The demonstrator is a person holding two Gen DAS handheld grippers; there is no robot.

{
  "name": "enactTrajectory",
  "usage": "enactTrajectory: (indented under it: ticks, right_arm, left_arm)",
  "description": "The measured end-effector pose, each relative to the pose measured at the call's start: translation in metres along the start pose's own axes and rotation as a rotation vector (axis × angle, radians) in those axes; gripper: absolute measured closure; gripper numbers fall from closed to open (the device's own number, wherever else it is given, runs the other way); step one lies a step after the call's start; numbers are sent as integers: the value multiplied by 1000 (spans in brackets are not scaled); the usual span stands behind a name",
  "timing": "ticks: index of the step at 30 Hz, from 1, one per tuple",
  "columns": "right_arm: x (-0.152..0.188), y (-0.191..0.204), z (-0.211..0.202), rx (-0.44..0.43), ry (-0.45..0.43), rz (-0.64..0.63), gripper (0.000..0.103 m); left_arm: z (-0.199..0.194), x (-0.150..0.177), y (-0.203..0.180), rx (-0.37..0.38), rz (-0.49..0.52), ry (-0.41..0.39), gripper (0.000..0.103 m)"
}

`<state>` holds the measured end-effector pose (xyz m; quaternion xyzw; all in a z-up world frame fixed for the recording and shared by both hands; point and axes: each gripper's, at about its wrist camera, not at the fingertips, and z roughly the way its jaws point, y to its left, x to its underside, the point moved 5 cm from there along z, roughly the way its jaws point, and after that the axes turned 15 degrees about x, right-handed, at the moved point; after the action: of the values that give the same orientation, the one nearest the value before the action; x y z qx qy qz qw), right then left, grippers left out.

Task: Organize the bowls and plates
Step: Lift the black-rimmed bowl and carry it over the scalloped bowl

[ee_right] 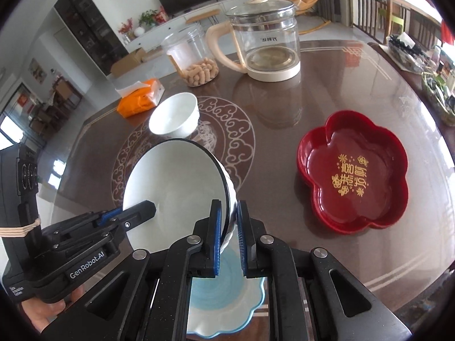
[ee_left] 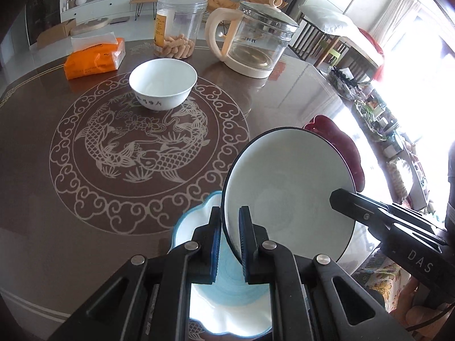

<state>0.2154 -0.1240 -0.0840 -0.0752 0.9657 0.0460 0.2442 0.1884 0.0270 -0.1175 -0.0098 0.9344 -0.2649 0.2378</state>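
Item: white dark-rimmed ceramic bowl (ee_left: 287,187), tilted on edge at lower centre of both views, lifted clear of the brown patterned glass-topped desk (ee_left: 42,156). It is gripped at opposite rim points, which appears intended to steady a wide, smooth vessel.

Left gripper (ee_left: 229,244): jaws nearly closed, blue pads clamping the bowl's rim. Right gripper (ee_right: 229,238): jaws likewise pinched on the opposite rim.

Beneath, at bottom centre: scalloped white plate with blue rim and blue swirl (ee_left: 199,227), flat on the desk; judged a likely stacking base.

Middle right of the right-wrist view: red flower-shaped lacquer tray with gold characters (ee_right: 352,170), empty.

Upper left of centre: small plain white ceramic bowl (ee_left: 163,83), upright, unsorted.

Upper background: glass kettle with cream handle (ee_left: 256,39), clear plastic snack jar (ee_left: 177,28), orange tissue pack (ee_left: 95,59); apparently outside the task.
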Motion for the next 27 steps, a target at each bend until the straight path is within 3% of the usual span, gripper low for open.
enactTrajectory:
  ticks: [10, 27]
  right_arm:
    - [57, 6, 16, -14, 76, 16, 89]
    - [80, 1, 44, -20, 123, 50, 89]
  left_arm:
    - [11, 50, 12, -30, -10, 52, 92]
    - [25, 57, 18, -46, 7, 75, 91]
